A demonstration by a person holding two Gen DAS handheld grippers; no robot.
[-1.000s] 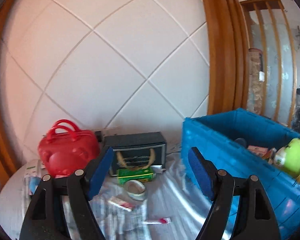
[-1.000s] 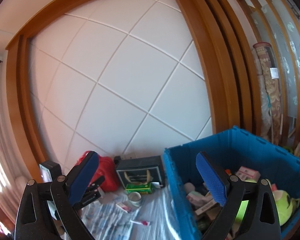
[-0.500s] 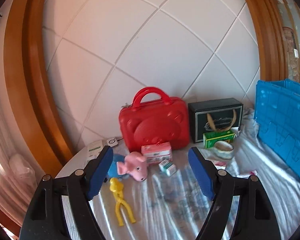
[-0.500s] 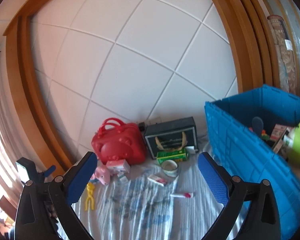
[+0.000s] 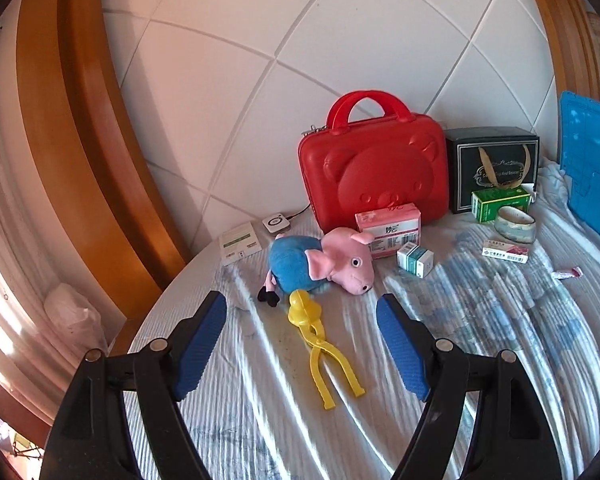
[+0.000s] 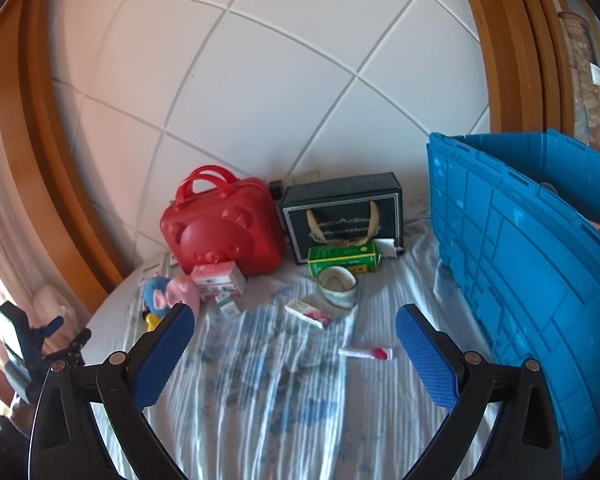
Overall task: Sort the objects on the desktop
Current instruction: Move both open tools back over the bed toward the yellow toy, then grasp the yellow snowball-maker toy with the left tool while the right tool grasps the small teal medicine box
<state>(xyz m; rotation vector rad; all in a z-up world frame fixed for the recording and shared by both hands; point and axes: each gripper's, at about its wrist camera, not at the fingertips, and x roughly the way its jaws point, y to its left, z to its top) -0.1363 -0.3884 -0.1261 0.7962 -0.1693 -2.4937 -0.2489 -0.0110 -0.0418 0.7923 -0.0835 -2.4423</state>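
My left gripper (image 5: 302, 312) is open above the striped cloth, with a yellow plastic clip tool (image 5: 320, 344) lying between its blue pads and a plush pig (image 5: 320, 262) just beyond. Behind the pig lie a pink box (image 5: 388, 230), a small teal box (image 5: 415, 259) and a red bear case (image 5: 374, 172). My right gripper (image 6: 294, 326) is open and empty over the cloth. Ahead of it lie a pink-and-white tube (image 6: 366, 353), a flat white box (image 6: 309, 312), a roll of tape (image 6: 338, 286) and a green box (image 6: 343, 261).
A big blue crate (image 6: 532, 272) stands at the right, its wall close to my right finger. A black gift box (image 6: 340, 216) leans by the white panelled wall. A white card (image 5: 239, 243) and a small white device (image 5: 276, 223) lie at the table's left edge.
Both grippers swung left and dropped lower toward the table. The crate slid to the right of both views, and the pig and yellow tool came up between the left pads.
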